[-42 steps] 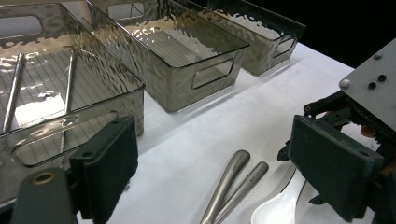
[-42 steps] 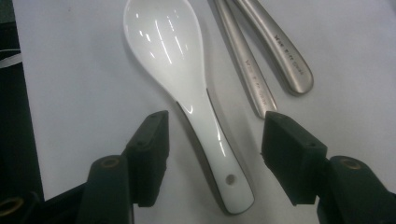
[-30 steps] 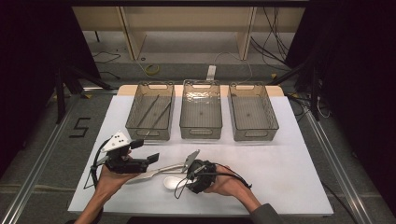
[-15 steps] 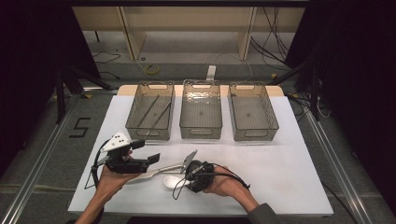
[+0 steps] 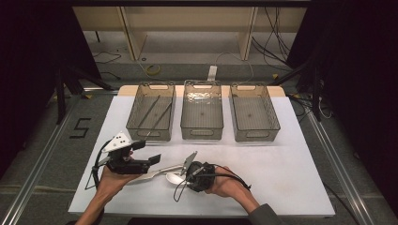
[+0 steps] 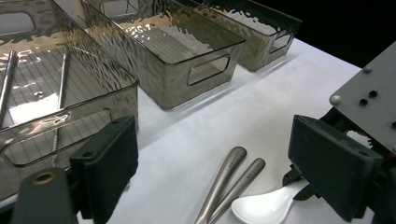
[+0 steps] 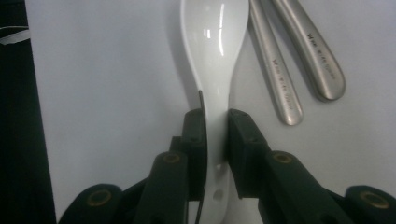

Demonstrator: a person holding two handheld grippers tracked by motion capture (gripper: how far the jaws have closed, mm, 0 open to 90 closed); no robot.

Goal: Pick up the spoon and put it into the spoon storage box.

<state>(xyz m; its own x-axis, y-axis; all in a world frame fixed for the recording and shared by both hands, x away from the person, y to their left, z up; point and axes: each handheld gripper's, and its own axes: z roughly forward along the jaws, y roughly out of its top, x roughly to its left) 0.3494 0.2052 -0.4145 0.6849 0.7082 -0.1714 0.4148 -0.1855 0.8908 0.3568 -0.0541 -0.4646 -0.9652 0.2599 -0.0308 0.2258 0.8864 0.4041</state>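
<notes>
Right tool (image 7: 215,122): my jaws have just been closing and now pinch the handle of the white spoon (image 7: 215,51) from both sides.
White spoon: flat on the white surface (image 5: 281,164), bowl pointing away from my right tool, handle running back between the pads.
Steel handles (image 7: 299,60): two, side by side on the surface, just beside the spoon, not in my grip.
Left tool (image 6: 210,163): jaws spread wide, nothing between them; the spoon's bowl and the steel handles lie ahead of it.
Bins (image 5: 202,117): three clear ones in a row beyond both tools, well apart from the spoon.
</notes>
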